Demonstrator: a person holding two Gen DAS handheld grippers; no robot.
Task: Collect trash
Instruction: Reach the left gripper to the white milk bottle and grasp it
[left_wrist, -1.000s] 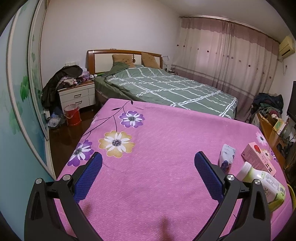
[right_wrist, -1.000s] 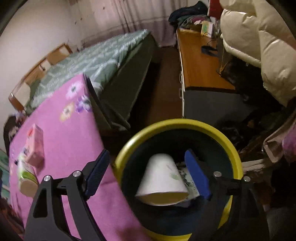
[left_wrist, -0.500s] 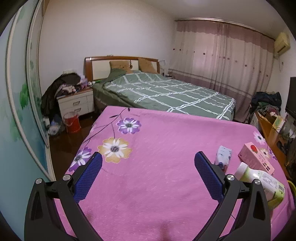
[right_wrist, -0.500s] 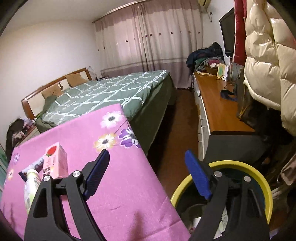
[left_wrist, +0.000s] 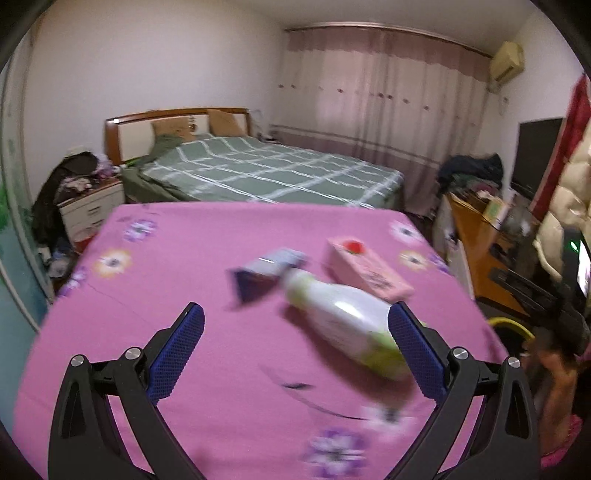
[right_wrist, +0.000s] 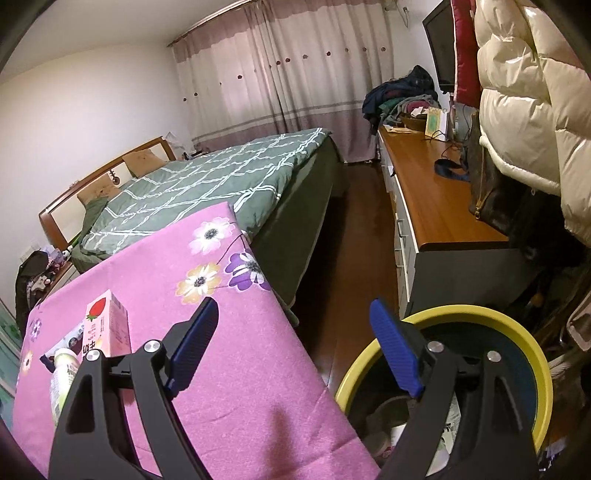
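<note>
Trash left on the pink floral bedspread (left_wrist: 221, 369): three items. One white-and-green plastic bottle (left_wrist: 347, 325) lies on its side at centre-right of the left wrist view, cap end toward 10 o'clock. One pink strawberry carton (left_wrist: 369, 269) lies flat just beyond it at 1 o'clock. One purple-and-white wrapper or small pack (left_wrist: 266, 273) touches the bottle's cap end at 11 o'clock; the frame is motion-blurred, so it is possibly a crushed carton. The three cluster close together.

One bin: a yellow-rimmed trash bin (right_wrist: 517, 339) on the floor off the bedspread's right edge, at 4 o'clock in the right wrist view. It holds some pale paper trash, part hidden by the gripper.

Left gripper (left_wrist: 295, 350): fingers spread wide, nothing between them, above the bedspread; its right finger overlaps the bottle's base in view, contact unclear. Right gripper (right_wrist: 291, 350): fingers wide apart, empty, straddling the bedspread edge and the bin rim.

Risks:
- The bottle is round and on soft fabric. A finger nudging its base could roll it toward the bed edge.
- The wide jaws span bottle and wrapper, so closing could catch both or pinch fabric.
- The carton sits tight against the bottle. Dragging the bottle could push it off.
</note>
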